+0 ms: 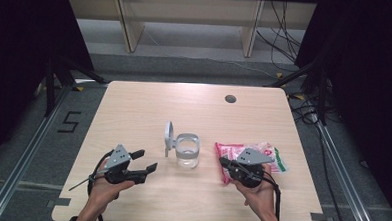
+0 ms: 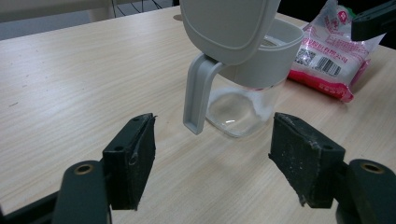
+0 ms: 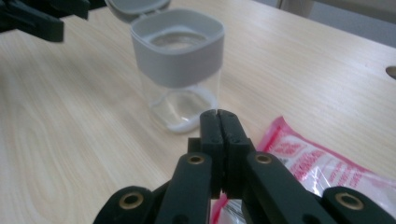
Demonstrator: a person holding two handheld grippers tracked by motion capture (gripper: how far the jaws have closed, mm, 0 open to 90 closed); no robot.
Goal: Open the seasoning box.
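here we hold our right claw [image 3: 219,114] pressed together over the near corner of the pink packet [image 1: 272,155], pinching its edge, it seems, to lift it for pouring. our left claw [image 2: 212,149] waits with its jaws spread apart and empty, aimed at the jar's grey handle [image 2: 196,100], likely to steady it. beyond, mid-worktop [image 1: 194,110], the clear jar [image 1: 187,151] stands upright beside the packet, its lid [image 1: 169,134] flipped up so the mouth is open for filling.
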